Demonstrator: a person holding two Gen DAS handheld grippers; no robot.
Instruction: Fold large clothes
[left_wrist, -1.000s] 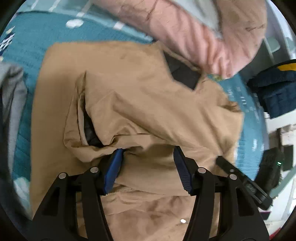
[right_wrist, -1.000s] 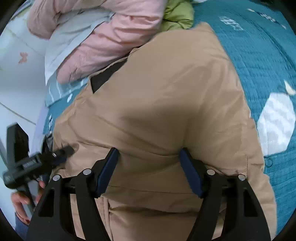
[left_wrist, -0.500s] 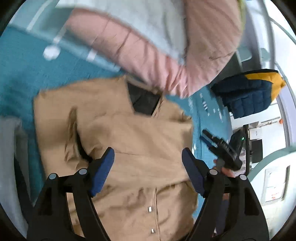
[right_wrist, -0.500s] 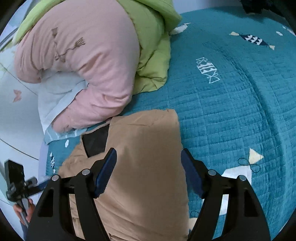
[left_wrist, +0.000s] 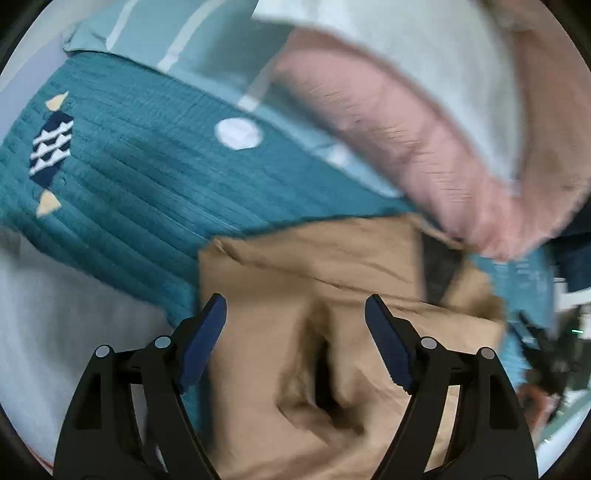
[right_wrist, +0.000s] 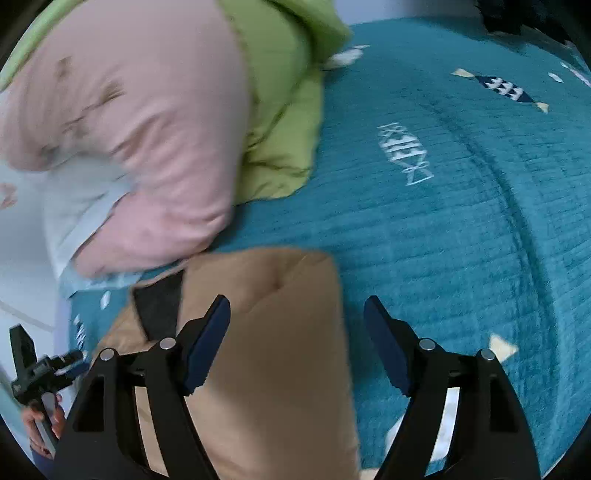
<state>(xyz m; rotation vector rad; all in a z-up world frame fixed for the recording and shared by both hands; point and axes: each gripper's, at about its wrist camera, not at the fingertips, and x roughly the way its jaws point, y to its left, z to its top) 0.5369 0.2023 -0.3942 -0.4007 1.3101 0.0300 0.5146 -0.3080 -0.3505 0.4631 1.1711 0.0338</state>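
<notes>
Two black gripper arms with blue pads frame the bottom of the left wrist view, and the left gripper (left_wrist: 295, 321) has its jaws spread wide with nothing between them. Below and just ahead of it lies the tan jacket (left_wrist: 332, 280), folded into a rough block with a deep dark crease running down its middle and a black lining patch showing near its upper right edge. The jacket rests on a teal quilted bedspread (left_wrist: 140, 177) stitched with small white, navy and cream shapes. A pink padded garment (left_wrist: 424, 155) is piled at the upper right, its lower edge touching the jacket's top corner; this part of the picture is blurred. From the right wrist view, the right gripper (right_wrist: 297, 321) is also wide open and holds nothing, its left finger over the jacket (right_wrist: 273, 350) and its right finger over bare bedspread (right_wrist: 461, 221). The jacket sits at the lower left, its smooth folded side up, with the black lining patch at its left edge. Beyond it, the pink garment (right_wrist: 147, 147) lies against a lime green one (right_wrist: 284, 110). At the far lower left, the other gripper (right_wrist: 44, 369) appears small, gripped by a hand.
</notes>
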